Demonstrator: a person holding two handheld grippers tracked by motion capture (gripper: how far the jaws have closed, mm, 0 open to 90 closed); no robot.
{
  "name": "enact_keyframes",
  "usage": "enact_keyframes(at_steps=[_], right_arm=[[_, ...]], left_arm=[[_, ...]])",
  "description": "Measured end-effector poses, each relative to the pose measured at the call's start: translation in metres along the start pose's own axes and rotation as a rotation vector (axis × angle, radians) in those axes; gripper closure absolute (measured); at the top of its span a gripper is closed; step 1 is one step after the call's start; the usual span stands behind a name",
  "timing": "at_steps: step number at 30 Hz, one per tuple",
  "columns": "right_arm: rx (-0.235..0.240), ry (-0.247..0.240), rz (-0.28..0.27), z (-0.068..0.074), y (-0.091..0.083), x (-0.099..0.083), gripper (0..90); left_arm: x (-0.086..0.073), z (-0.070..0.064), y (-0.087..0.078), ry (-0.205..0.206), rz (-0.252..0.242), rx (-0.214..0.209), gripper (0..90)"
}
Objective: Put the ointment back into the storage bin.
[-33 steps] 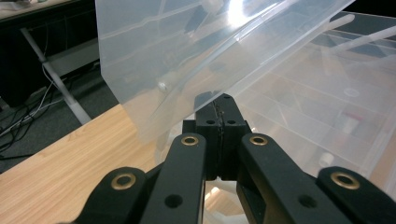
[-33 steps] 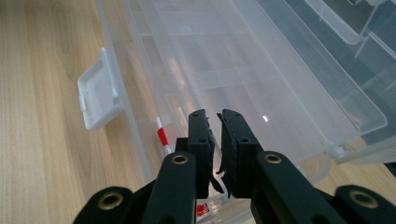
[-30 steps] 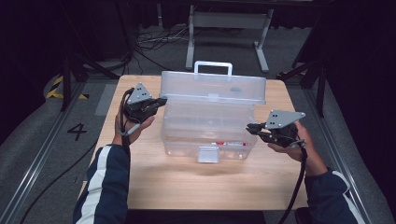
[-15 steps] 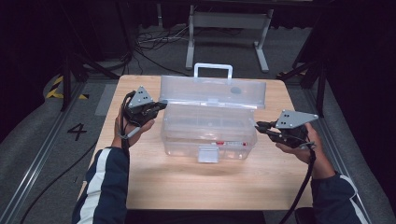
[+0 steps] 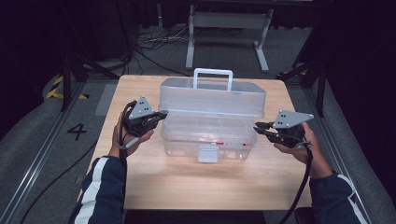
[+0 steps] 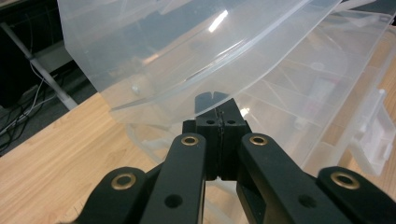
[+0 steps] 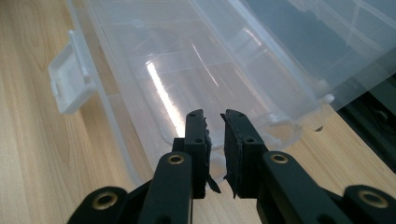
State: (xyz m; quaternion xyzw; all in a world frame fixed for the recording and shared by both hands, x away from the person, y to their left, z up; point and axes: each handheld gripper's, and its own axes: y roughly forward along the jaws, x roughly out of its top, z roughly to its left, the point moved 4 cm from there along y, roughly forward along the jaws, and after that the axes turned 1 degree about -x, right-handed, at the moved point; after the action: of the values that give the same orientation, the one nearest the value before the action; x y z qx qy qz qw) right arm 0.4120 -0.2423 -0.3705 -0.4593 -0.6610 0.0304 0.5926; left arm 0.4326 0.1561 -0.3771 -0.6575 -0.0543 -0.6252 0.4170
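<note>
The left gripper [image 5: 161, 113] pinched the raised lid [image 5: 212, 97] just ahead of its tips, while the right gripper [image 5: 259, 128] stood slightly parted, just clear of the box's [image 5: 208, 135] end.

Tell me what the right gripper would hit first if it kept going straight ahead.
Probably the box: the right gripper, slightly open, points at its near end wall just under the raised lid. Depth is unclear.

Lab: floor rails [image 5: 37, 154], trailing cables [image 5: 149, 44]

Clear plastic box [image 5: 208, 126] on wooden table [image 5: 187, 186], lid [image 5: 212, 98] raised, gripper either side
</note>
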Motion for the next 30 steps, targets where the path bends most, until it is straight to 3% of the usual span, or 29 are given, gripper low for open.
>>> enact_keyframes(at_steps=[13,30], right_arm=[[0.011,0.03,0.009,-0.002,0.002,-0.007,77.0],[0.027,0.058,0.079,-0.003,0.003,-0.03,70.2]], left_arm=[[-0.013,-0.005,-0.002,0.008,0.035,-0.007,90.0],[-0.024,-0.009,-0.003,0.016,0.076,-0.004,90.0]])
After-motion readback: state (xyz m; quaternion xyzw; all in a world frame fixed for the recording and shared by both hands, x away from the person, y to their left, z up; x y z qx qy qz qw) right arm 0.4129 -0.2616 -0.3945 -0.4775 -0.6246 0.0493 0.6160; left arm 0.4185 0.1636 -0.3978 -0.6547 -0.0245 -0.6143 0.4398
